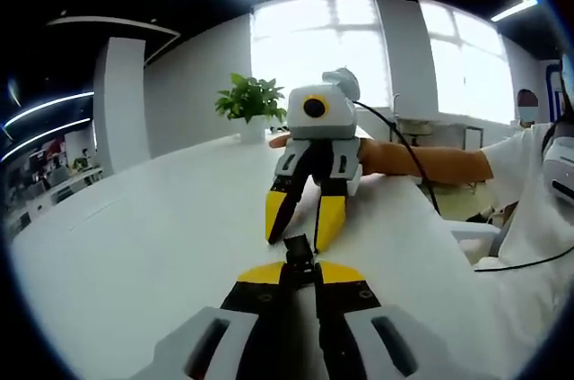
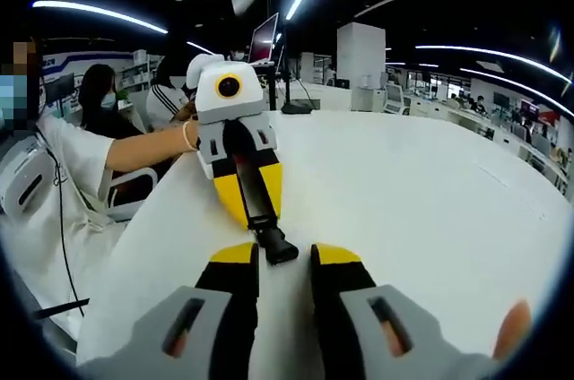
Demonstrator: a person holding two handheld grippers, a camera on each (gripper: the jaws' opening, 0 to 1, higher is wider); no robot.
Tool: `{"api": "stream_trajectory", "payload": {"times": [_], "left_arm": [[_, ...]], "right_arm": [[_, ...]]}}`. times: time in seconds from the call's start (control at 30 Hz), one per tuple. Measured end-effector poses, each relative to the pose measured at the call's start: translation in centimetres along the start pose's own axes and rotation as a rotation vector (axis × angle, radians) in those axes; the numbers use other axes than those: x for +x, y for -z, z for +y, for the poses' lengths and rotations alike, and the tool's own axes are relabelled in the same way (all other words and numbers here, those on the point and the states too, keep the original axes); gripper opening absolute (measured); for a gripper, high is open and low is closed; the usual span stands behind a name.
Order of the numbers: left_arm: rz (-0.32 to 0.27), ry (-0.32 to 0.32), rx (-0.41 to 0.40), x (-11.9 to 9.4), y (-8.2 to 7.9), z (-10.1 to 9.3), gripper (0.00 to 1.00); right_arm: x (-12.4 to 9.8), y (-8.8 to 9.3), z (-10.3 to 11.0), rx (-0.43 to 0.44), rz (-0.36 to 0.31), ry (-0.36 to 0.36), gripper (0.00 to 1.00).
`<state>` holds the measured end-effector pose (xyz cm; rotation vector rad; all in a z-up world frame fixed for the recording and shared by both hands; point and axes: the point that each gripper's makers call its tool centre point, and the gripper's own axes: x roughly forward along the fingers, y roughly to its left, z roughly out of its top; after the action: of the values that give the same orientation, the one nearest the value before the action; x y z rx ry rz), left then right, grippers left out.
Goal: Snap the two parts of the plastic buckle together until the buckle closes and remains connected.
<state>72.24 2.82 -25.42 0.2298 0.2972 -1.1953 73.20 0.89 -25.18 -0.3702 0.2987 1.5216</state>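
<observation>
between the closed jaws of the left gripper [image 1: 300, 265], low in the left gripper view, sits one black buckle part [image 1: 297, 249], its free end poking forward past the yellow tips. just beyond it the right gripper [image 1: 305, 219] faces back over the white table [image 1: 134, 237], its yellow jaws parted, one each side of that end.

in the right gripper view the right gripper [image 2: 285, 259] stands with a narrow gap between its jaws and nothing pinched. the left gripper [image 2: 251, 192] comes in ahead, clamped on a black strap that ends in the buckle part [image 2: 276, 246], which lies in the gap mouth. whether a second buckle part is there, i cannot tell.

to do this well, i judge: keep both grippers on one line, close squarely on the part, push straight, no twist, until it clicks.
</observation>
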Motion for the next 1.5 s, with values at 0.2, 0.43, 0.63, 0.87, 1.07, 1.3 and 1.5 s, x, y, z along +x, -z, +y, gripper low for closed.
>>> {"api": "stream_trajectory", "payload": {"times": [0.2,0.43,0.63,0.87,1.07,1.3,1.5], "left_arm": [[0.001,0.008,-0.005,-0.1,0.0,-0.1,0.10],[-0.008,0.002,-0.006,0.0,0.0,0.0,0.10],[-0.009,0.002,0.026,0.2,0.0,-0.1,0.09],[-0.006,-0.004,0.014,0.3,-0.1,0.0,0.08],[-0.034,-0.025,0.101,0.5,-0.3,0.2,0.10],[-0.002,-0.039,0.041,0.1,0.1,0.9,0.17],[0.004,-0.027,0.020,0.1,0.2,0.7,0.12]], "right_arm": [[0.0,0.1,0.8,-0.003,0.007,-0.006,0.12],[0.3,0.0,0.7,-0.009,0.009,0.010,0.11],[0.6,-0.1,0.8,-0.031,0.014,0.014,0.10],[0.7,-0.1,0.8,-0.041,0.013,0.020,0.09],[0.6,-0.2,-0.1,-0.038,0.034,0.043,0.10],[0.1,-0.2,-0.9,-0.032,0.025,0.051,0.11],[0.1,-0.4,-1.1,-0.038,0.022,0.041,0.11]]}}
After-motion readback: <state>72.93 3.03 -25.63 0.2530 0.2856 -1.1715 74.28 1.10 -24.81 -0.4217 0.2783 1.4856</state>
